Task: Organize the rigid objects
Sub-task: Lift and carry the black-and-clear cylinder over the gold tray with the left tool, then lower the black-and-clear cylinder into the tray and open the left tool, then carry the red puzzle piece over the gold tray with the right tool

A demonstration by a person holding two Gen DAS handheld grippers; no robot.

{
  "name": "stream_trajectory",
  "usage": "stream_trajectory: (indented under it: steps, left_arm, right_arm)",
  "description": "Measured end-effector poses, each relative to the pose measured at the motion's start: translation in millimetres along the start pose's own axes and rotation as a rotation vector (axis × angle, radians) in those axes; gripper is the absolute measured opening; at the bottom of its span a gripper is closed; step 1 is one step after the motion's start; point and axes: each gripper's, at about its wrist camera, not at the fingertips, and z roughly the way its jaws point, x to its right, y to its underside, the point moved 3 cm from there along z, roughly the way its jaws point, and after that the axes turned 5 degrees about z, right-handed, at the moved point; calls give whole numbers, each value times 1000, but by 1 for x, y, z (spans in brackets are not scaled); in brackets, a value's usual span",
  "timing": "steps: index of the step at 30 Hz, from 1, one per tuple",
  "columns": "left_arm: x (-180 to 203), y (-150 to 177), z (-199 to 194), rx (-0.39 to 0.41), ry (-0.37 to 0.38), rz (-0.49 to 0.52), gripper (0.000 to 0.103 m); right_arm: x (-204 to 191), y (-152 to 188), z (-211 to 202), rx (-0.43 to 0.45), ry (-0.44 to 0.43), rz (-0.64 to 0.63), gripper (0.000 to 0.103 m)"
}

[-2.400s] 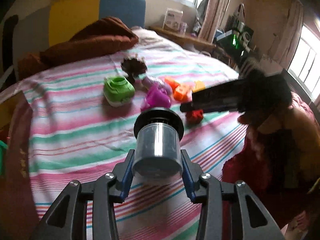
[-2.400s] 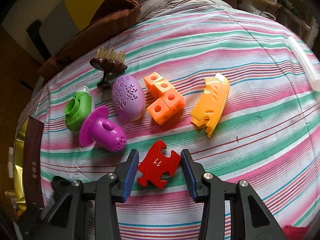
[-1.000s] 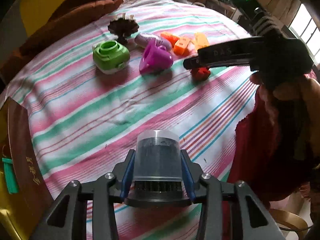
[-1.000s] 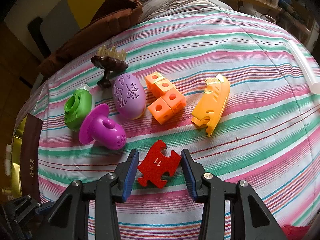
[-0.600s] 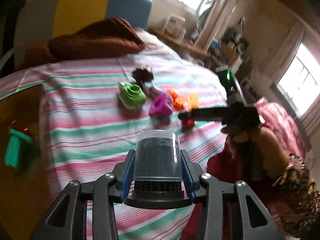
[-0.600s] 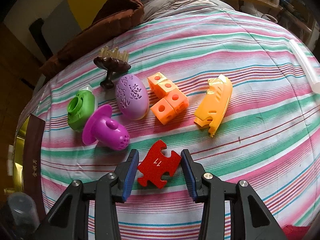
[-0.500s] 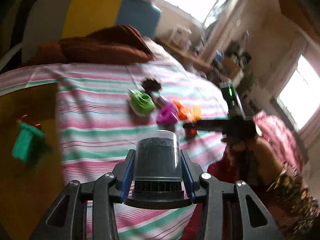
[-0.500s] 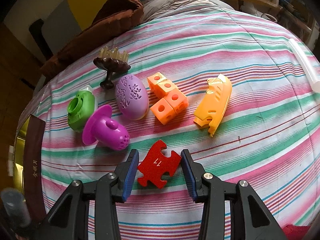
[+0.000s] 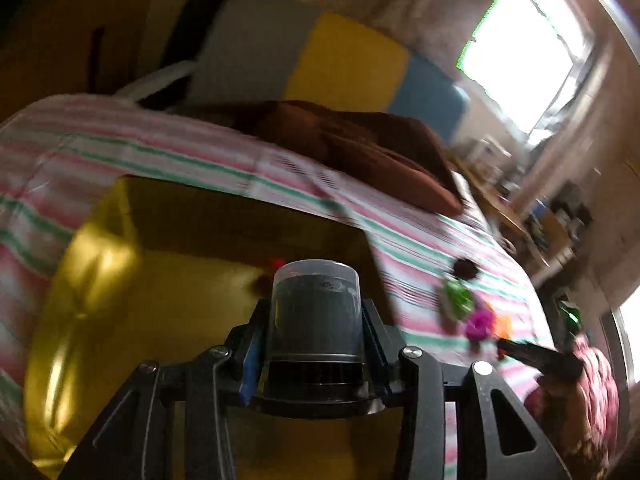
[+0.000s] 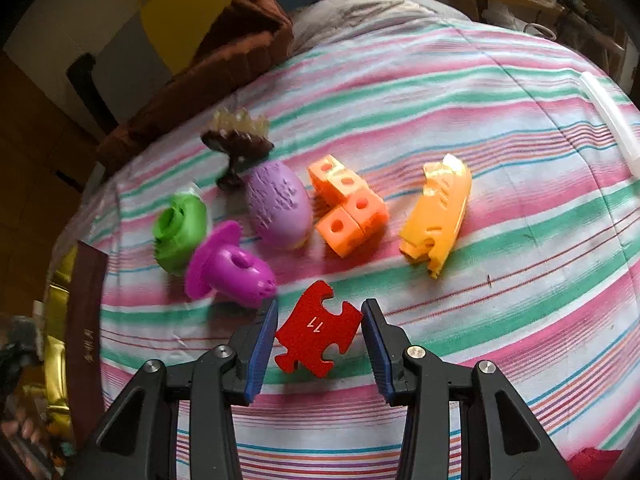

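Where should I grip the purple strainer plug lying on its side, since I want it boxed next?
Take the purple strainer plug across its narrow perforated body, coming from above. The wide flange at its left end looks too broad, and the rounded body lies level on the bedspread.

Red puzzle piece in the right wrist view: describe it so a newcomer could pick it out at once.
On the striped bedspread, a row of bright plastic toys lies across the middle. Nearer the camera, between the right gripper's blue pads, sits the red puzzle piece. It alone is flat, red, and numbered.
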Motion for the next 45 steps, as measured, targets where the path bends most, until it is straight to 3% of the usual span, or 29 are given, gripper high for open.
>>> stream_trajectory:
  steps: [5, 11, 19, 23, 29, 33, 38, 45]
  left_arm:
    - [-52, -13, 15, -8, -82, -133, 43]
    - [-96, -25, 31, -7, -206, -252, 43]
    - [-103, -32, 46, -21, -268, -252, 44]
    - [-106, -35, 45, -27, -304, -255, 57]
    - [-99, -31, 22, 15, -281, -269, 57]
    - [-79, -18, 6, 40, -217, -235, 57]
    - [-48, 6, -7, 56, -163, -155, 57]
    - [-1, 41, -18, 76, -131, 32, 57]
  right_arm:
    - [2, -7, -10, 53, -50, 34, 44]
    - [4, -8, -10, 51, -37, 50, 44]
    - [5, -9, -6, 42, -25, 43, 44]
    - [5, -9, -5, 39, -21, 40, 44]
    - [4, -8, -5, 40, -13, 30, 44]
    - [5, -8, -5, 43, -14, 31, 44]
    - [5, -8, -7, 49, -16, 32, 44]
    - [-4, -7, -15, 95, -22, -4, 44]
